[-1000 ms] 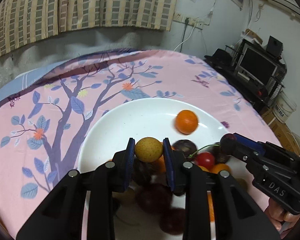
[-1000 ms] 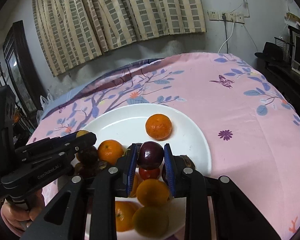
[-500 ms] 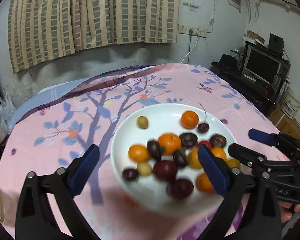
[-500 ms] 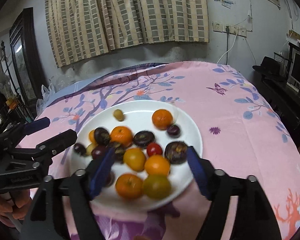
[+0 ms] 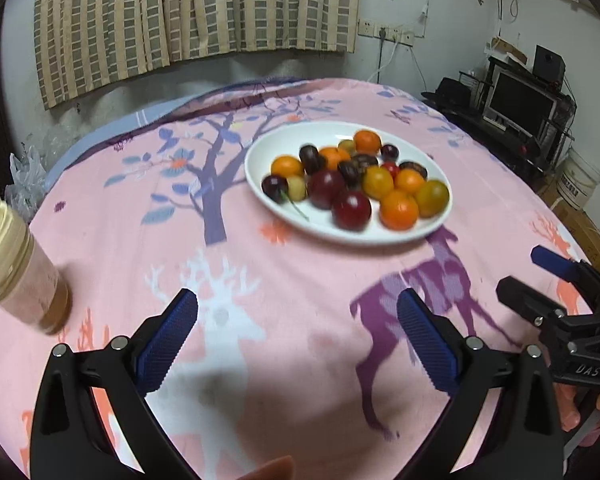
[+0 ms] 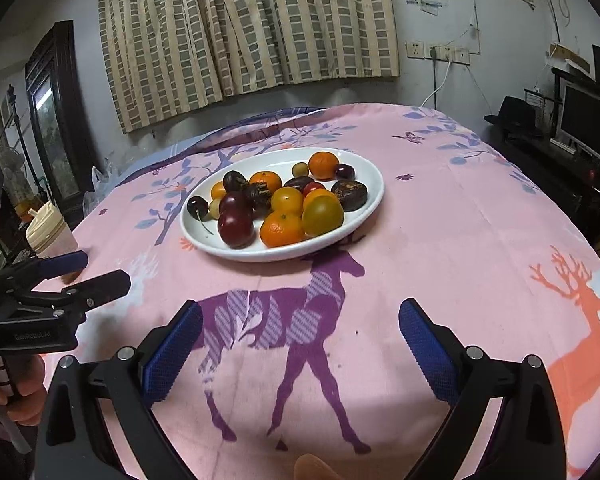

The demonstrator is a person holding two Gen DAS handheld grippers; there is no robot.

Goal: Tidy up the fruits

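We list: white plate heaped with fruits on the counter; left claw spread empty; right claw opening, empty.

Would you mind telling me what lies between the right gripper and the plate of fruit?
Only bare tablecloth, printed with a purple deer, separates the right gripper from the plate; the right wrist view shows it.
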